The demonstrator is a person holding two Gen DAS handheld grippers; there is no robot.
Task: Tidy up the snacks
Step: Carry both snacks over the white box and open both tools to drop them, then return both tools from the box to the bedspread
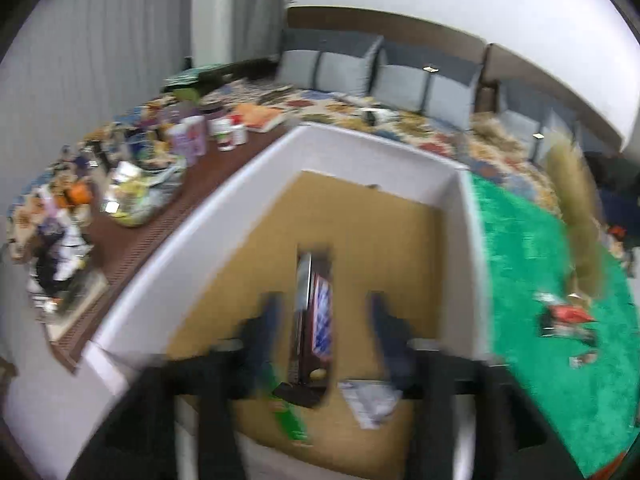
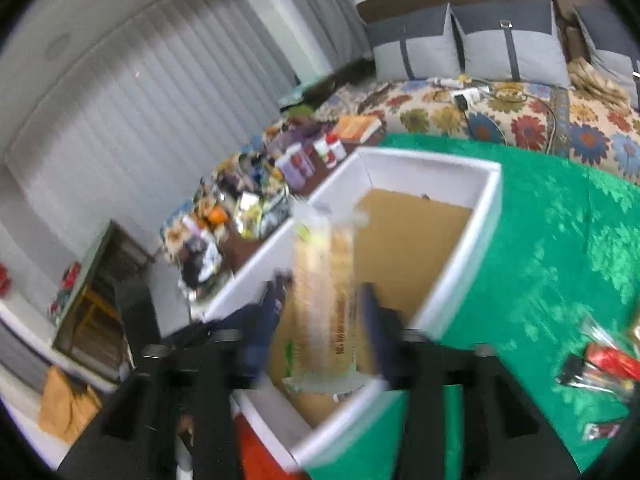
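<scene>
Left gripper (image 1: pixel 322 312): fingers spread wide, the brown chocolate bar (image 1: pixel 314 320) sat loose between them, over the white box (image 1: pixel 472 240).
Right gripper (image 2: pixel 322 304): fingers looked closed on the clear biscuit packet (image 2: pixel 324 292), hovering over the same box's near end.
Risk, collision: both tools crowded one box; they could knock together.
Risk, spill: the long packet might catch the rim and tip out.
Leftovers: red wrappers (image 2: pixel 600 364) waited on the green cloth (image 2: pixel 560 240).
</scene>
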